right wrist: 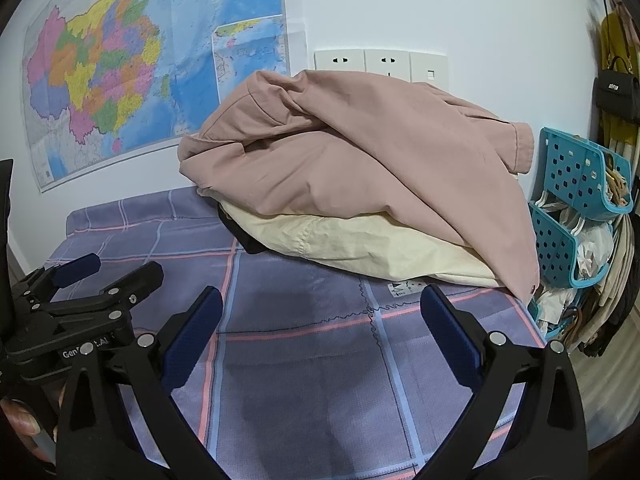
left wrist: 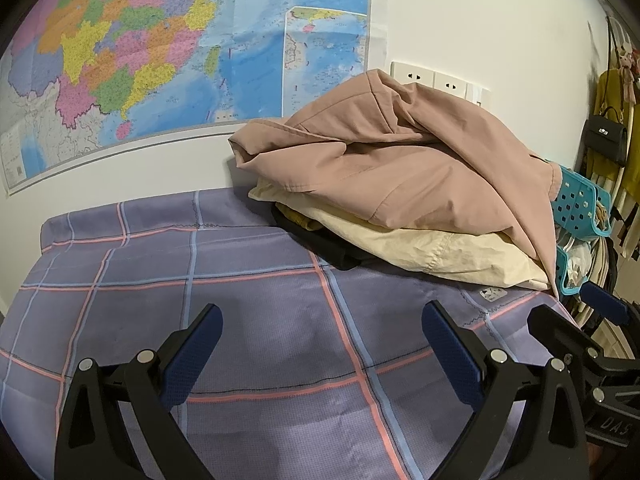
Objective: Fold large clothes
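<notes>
- Clothes pile (left wrist: 400, 184) sits at the far side of the plaid sheet (left wrist: 240, 320), against the white wall; it is the landmark for the notes below.
- Top of pile: pink jacket (right wrist: 352, 160), crumpled, draped over the rest, one edge hanging down the pile's right side toward the sheet.
- Under the pink jacket: cream garment (right wrist: 380, 248), and beneath that a dark garment (left wrist: 320, 240) poking out at the pile's left front (kind of garment cannot be told).
- Left gripper (left wrist: 320, 354): jaws wide apart, holding nothing, above bare sheet in front of the pile and clear of it.
- Right gripper (right wrist: 320, 352): jaws likewise spread, empty, over the sheet in front of the pile, not touching it.
- Left gripper also shows in the right wrist view at lower left, with fingers of a hand (right wrist: 24, 424) at its handle.
- Wall map (left wrist: 140, 60) hangs left of and behind the pile; wall sockets (right wrist: 380, 65) show just above it.
- Teal baskets (right wrist: 576, 184) stand right of the pile, beside the sheet's edge; a black handbag (right wrist: 618, 94) hangs farther right.
</notes>
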Demonstrator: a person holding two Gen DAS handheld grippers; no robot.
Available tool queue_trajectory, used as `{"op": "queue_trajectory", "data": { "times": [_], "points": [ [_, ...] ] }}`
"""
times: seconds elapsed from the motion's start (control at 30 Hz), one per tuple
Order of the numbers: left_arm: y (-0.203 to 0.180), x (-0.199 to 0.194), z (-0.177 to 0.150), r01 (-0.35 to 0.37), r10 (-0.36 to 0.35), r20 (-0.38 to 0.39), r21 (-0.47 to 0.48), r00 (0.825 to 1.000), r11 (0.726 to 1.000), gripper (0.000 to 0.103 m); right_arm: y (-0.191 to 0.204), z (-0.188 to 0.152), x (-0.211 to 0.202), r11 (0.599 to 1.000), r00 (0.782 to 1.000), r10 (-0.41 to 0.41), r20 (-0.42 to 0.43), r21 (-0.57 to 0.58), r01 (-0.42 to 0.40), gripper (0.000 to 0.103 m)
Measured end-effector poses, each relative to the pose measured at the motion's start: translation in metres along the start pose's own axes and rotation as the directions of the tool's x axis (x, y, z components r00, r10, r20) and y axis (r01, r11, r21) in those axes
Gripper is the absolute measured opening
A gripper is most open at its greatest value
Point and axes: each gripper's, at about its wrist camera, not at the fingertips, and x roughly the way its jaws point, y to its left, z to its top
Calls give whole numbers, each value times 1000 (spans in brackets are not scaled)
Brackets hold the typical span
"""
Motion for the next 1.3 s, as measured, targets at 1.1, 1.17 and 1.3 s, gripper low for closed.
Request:
{"op": "queue_trajectory", "data": {
  "times": [1.1, 1.17, 1.3],
  "points": [
    [-4, 21, 13, 29, -29, -15, 7, 999, 1000, 96, -3, 21, 18, 997, 1000, 1, 25, -83, 2, 98],
    [-4, 25, 16, 36, -36, -19, 10, 999, 999, 96, -4, 24, 21, 996, 1000, -2, 30, -93, 4, 98],
    [-1, 42, 27, 35, -35, -34, 9, 999, 999, 96, -3, 41, 31, 988, 999, -1, 47, -151, 8, 97]
  ]
}}
